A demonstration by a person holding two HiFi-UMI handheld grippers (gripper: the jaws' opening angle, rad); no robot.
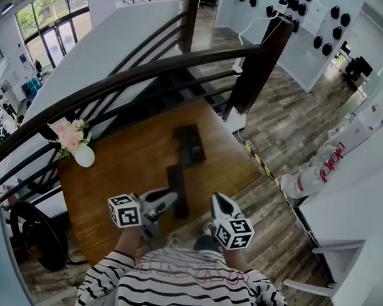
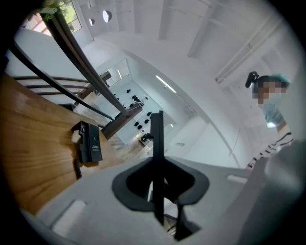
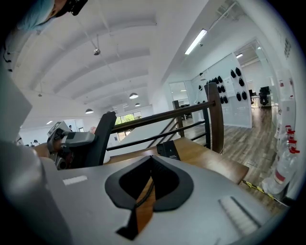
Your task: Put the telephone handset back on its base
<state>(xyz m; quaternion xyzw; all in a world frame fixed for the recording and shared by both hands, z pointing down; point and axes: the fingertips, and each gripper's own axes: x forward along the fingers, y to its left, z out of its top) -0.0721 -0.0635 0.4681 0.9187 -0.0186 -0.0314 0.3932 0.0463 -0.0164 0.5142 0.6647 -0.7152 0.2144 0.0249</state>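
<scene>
Head view shows the handset [image 1: 177,191] over the near half of the wooden table [image 1: 115,172], a long black bar pointing away from the person, with the base [image 1: 192,145] beyond its far end and apart from it. The left gripper [image 1: 166,200] has the handset by its near end, jaws partway closed and pressing on its two sides; in the left gripper view it stands edge-on between them. The right gripper [image 1: 220,205] hangs just beside it, jaws together on nothing, with the coiled cord [image 3: 143,197] on the wood below. The step in hand looks like the carry to the cradle, so it should go well if the handset is turned parallel to the base, brought over it flat and lowered evenly. The cord needs slack, and the idle gripper could steady the base.
</scene>
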